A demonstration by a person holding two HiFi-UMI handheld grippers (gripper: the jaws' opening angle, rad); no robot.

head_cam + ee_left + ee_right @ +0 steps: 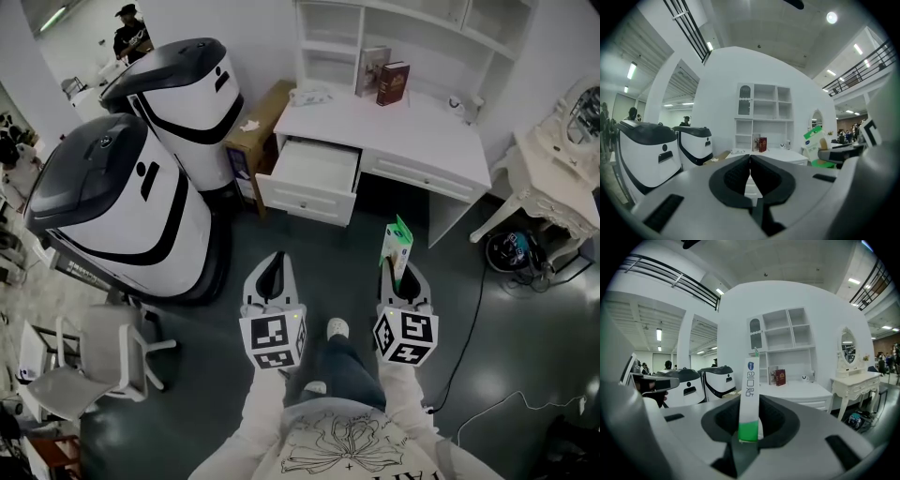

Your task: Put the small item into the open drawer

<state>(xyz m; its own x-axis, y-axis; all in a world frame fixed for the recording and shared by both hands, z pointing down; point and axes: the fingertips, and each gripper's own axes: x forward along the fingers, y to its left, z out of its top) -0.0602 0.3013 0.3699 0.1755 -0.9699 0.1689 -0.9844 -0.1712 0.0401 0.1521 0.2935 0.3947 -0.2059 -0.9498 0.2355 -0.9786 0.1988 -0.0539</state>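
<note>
Between the jaws of our right gripper (399, 274) we have the small item (750, 380), a slim white-and-green packet, clamped upright by its green lower end. Our left gripper (273, 272) hangs beside it, jaws together on nothing. Ahead, well apart from both, the open drawer (302, 201) juts from the white desk (412, 127). So we judge the pickup done; the carry to the drawer and the release remain.
</note>
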